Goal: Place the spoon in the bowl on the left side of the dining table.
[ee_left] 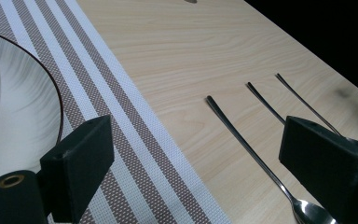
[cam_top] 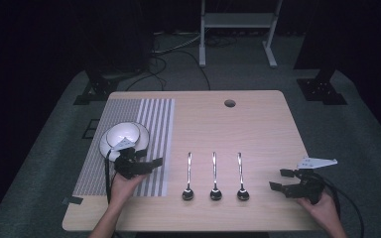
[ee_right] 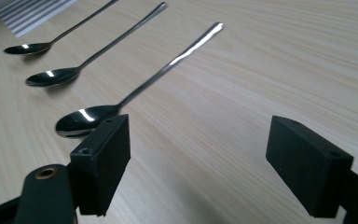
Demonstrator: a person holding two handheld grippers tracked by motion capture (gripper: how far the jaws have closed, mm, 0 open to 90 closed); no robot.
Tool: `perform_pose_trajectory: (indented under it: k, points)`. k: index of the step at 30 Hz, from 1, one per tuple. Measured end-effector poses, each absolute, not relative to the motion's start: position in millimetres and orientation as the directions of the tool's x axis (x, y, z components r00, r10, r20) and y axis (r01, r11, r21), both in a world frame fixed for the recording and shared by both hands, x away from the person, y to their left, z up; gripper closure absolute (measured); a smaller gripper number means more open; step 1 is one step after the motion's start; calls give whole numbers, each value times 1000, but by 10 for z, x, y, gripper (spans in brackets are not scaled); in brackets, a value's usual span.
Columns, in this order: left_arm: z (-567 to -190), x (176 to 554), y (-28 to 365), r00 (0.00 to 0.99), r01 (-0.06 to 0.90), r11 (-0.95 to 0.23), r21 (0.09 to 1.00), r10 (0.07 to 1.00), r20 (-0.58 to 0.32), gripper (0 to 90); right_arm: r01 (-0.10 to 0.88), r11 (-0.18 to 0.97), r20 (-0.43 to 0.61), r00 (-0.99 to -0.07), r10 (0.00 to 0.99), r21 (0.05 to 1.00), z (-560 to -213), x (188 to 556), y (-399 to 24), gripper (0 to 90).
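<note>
Three metal spoons lie side by side on the wooden table, bowls toward me: left spoon (cam_top: 188, 180), middle spoon (cam_top: 215, 179), right spoon (cam_top: 241, 179). A white bowl (cam_top: 123, 134) sits on a white plate (cam_top: 108, 147) on the striped placemat (cam_top: 151, 124). My left gripper (cam_top: 151, 159) hovers over the mat beside the plate, open and empty, jaws pointing right. My right gripper (cam_top: 281, 179) is open and empty, right of the spoons, jaws pointing toward them. In the right gripper view the nearest spoon (ee_right: 121, 100) lies just past the left jaw.
A round cable hole (cam_top: 229, 103) sits near the table's far edge. A white metal frame (cam_top: 238, 29) and dark stands rise from the carpet behind the table. The plate rim (ee_left: 32, 112) is at the left of the left gripper view.
</note>
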State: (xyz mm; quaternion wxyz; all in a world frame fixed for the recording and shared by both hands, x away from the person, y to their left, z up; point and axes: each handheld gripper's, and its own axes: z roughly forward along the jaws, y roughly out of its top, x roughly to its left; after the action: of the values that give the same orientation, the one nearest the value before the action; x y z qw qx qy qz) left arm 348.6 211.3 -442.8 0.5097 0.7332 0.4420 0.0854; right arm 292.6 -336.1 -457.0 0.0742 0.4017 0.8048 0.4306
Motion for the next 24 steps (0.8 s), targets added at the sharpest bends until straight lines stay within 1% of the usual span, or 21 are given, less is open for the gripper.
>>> perform_pose_trajectory:
  k: [3, 7, 17, 18, 24]
  points:
    - [-4427, 3484, 2112, 596, 561, -97, 822, 737, -319, 92, 564, 360, 206, -706, 678, 743, -4528, 2936, -3237, 207]
    - [-4425, 3489, 2119, 594, 560, -91, 823, 737, -323, 92, 538, 402, 189, -742, 643, 741, -4464, 2949, -3088, 207]
    - [-4430, 3491, 2132, 594, 564, -91, 821, 735, -327, 92, 497, 452, 176, -792, 585, 741, -4347, 3011, -2825, 213]
    - [-4435, 3491, 2131, 593, 567, -93, 818, 735, -328, 92, 488, 474, 169, -805, 569, 733, -4347, 3047, -2757, 213]
    - [-4440, 3496, 2131, 591, 568, -90, 818, 736, -330, 92, 473, 508, 160, -826, 541, 720, -4318, 3102, -2627, 215]
